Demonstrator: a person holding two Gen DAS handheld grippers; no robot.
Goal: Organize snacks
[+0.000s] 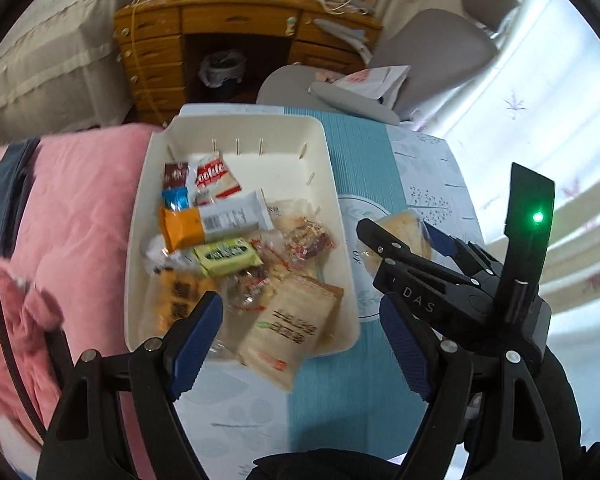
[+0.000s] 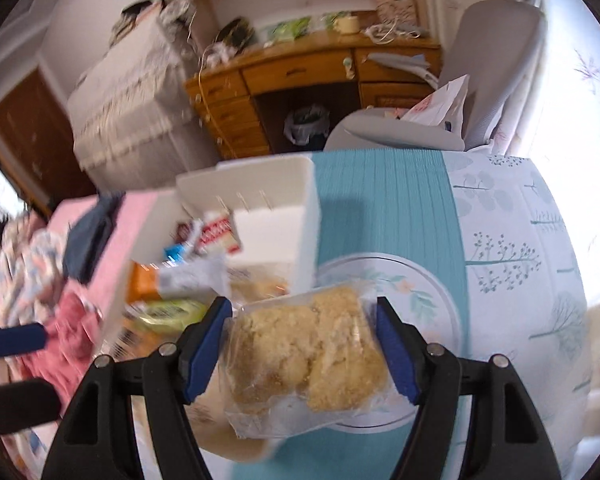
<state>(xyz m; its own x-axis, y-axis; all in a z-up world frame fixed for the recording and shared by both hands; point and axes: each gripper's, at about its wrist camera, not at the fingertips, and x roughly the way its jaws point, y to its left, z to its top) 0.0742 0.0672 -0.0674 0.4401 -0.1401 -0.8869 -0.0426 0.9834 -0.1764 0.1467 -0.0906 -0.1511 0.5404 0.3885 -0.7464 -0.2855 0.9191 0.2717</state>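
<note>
A cream bin on the table holds several wrapped snacks, among them an orange and grey bar and a tan pack hanging over its near rim. My left gripper is open and empty above the bin's near end. My right gripper is shut on a clear bag of crumbly yellow pastry, held above a round plate right of the bin. The right gripper also shows in the left wrist view with the pastry.
The table has a teal and white leaf-print cloth. A pink blanket lies to the left. A grey chair with a paper bag and a wooden desk stand behind the table.
</note>
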